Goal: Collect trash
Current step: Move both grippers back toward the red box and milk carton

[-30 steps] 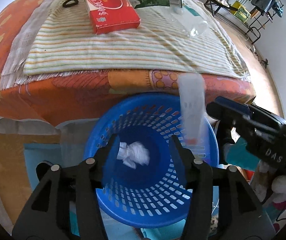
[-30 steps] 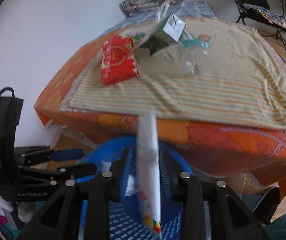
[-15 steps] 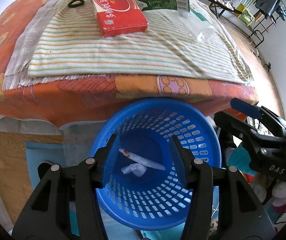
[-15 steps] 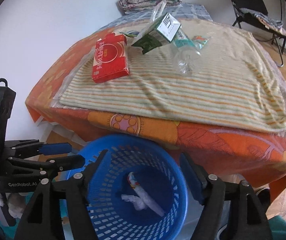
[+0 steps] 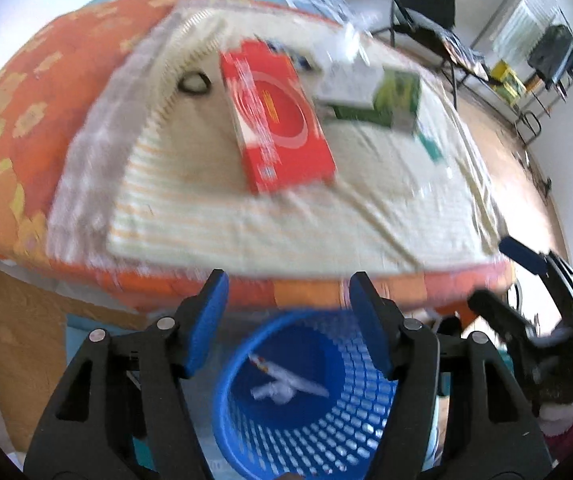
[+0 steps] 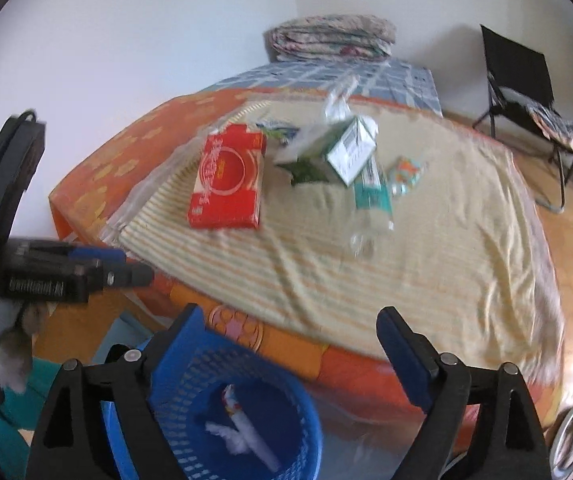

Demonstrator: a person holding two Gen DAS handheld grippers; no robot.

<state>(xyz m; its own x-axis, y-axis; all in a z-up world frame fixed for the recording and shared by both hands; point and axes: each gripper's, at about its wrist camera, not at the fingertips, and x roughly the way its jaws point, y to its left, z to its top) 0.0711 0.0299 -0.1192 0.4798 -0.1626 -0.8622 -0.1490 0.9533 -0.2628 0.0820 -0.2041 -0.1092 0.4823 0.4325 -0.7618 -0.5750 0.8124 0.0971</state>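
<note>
A blue perforated basket [image 5: 318, 412] [image 6: 190, 380] stands on the floor by the bed's edge. Inside lie a white tube [image 5: 294, 378] [image 6: 254, 436] and a crumpled white tissue [image 5: 274, 394] [image 6: 226, 432]. My left gripper [image 5: 288, 300] hangs above the basket, jaws opening, nothing between them. My right gripper [image 6: 290, 332] is also empty, jaws opening wide over the bed's edge. On the striped cloth lie a red box [image 5: 278, 120] [image 6: 228, 178], a green and white carton [image 5: 370, 96] [image 6: 338, 148], a clear plastic bottle [image 6: 366, 216] and a small colourful wrapper [image 6: 404, 174].
The bed [image 6: 98, 164] has an orange flowered cover with a striped cloth [image 6: 426, 264] on top. A black ring [image 5: 194, 84] lies left of the red box. A folded quilt [image 6: 330, 38] sits at the bed's far end. A black chair [image 6: 522, 84] stands at right.
The right gripper let go of the white tube, which dropped into the basket. Both grippers opened wider, rose and tilted up toward the bed.
</note>
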